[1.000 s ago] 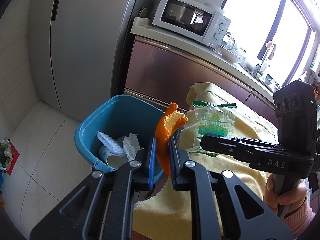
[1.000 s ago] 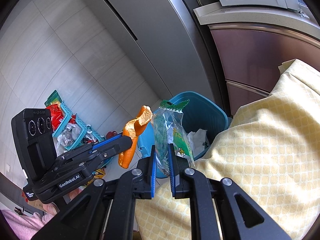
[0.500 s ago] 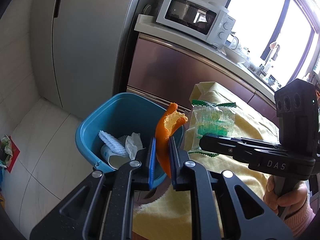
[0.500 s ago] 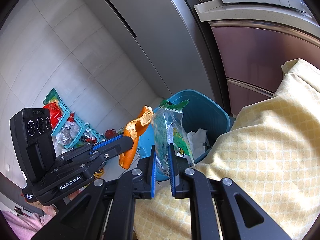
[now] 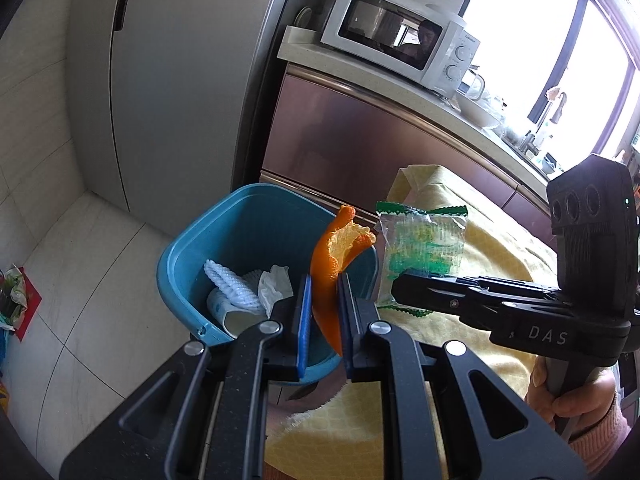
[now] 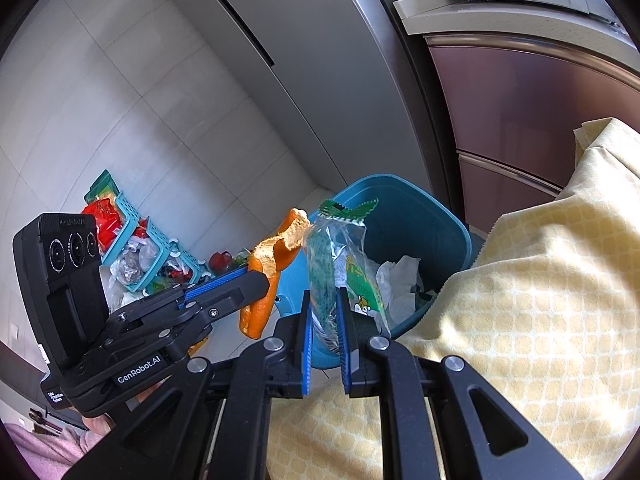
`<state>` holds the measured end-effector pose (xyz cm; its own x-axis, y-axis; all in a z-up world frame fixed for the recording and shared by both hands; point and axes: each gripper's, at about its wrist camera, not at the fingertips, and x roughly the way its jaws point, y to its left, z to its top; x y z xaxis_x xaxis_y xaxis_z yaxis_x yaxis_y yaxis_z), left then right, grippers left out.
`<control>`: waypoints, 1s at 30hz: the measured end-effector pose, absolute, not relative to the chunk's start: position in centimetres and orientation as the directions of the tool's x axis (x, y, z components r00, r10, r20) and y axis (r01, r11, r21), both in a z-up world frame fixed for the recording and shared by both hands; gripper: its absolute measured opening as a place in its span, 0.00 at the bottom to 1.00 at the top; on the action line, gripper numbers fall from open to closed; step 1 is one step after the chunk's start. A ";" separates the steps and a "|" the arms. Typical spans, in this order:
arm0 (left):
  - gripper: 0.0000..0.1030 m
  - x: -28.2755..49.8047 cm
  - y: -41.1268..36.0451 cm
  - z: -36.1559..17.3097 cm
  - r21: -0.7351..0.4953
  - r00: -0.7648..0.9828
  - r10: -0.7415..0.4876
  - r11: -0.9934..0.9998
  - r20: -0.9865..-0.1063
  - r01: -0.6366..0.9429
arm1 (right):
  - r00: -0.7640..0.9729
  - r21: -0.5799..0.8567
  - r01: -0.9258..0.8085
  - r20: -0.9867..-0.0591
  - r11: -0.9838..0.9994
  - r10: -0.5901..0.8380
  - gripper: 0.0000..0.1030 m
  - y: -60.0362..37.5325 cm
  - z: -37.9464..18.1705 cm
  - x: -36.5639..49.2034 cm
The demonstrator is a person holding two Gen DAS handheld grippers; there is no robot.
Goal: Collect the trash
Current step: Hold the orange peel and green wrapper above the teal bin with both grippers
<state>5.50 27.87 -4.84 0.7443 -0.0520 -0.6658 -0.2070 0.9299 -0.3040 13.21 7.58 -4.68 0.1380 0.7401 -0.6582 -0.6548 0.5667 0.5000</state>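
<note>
My left gripper [image 5: 324, 292] is shut on an orange peel [image 5: 332, 256] and holds it upright at the near right rim of a blue trash bin [image 5: 240, 220]. The bin stands on the floor and holds white tissue and foam netting [image 5: 236, 288]. My right gripper [image 6: 325, 308] is shut on a clear green-printed snack wrapper [image 6: 340, 256], held beside the peel, near the bin [image 6: 420, 216]. The left gripper [image 6: 240, 276] with the peel [image 6: 272, 264] shows in the right wrist view, and the right gripper [image 5: 400, 284] with the wrapper [image 5: 424, 248] in the left wrist view.
A table under a yellow cloth [image 6: 540, 300] lies right of the bin. A grey fridge [image 5: 168, 80], brown cabinets [image 5: 360, 136] and a white microwave [image 5: 400, 36] stand behind. Teal baskets with clutter [image 6: 132, 248] sit on the tiled floor at left.
Both grippers, holding the peel and the wrapper, have shifted slightly toward the bin. Their grip is unchanged.
</note>
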 end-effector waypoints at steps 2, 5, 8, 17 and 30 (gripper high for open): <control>0.13 5.5 28.0 -4.9 -0.305 0.743 -0.051 0.929 -0.667 -0.210 | 0.138 0.497 -0.655 -0.661 0.569 0.737 0.10 7.7 -4.7 13.2; 0.13 5.4 28.1 -5.1 -0.306 0.741 -0.049 0.927 -0.669 -0.215 | 0.137 0.494 -0.656 -0.666 0.572 0.733 0.11 7.9 -4.8 13.2; 0.13 5.5 28.2 -5.3 -0.307 0.739 -0.048 0.926 -0.672 -0.218 | 0.136 0.490 -0.656 -0.672 0.574 0.728 0.11 8.2 -4.8 13.2; 0.13 5.7 28.7 -6.0 -0.308 0.731 -0.044 0.923 -0.681 -0.231 | 0.138 0.474 -0.656 -0.690 0.587 0.711 0.11 9.2 -5.1 12.9; 0.13 6.2 29.1 -6.7 -0.308 0.721 -0.035 0.918 -0.692 -0.251 | 0.129 0.461 -0.657 -0.712 0.597 0.691 0.11 10.5 -5.5 12.9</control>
<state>6.15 29.09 -6.71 0.7212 -0.0352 -0.6918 -0.2506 0.9178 -0.3080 12.89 10.48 -5.48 0.1285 0.6906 -0.7117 -0.6570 0.5969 0.4605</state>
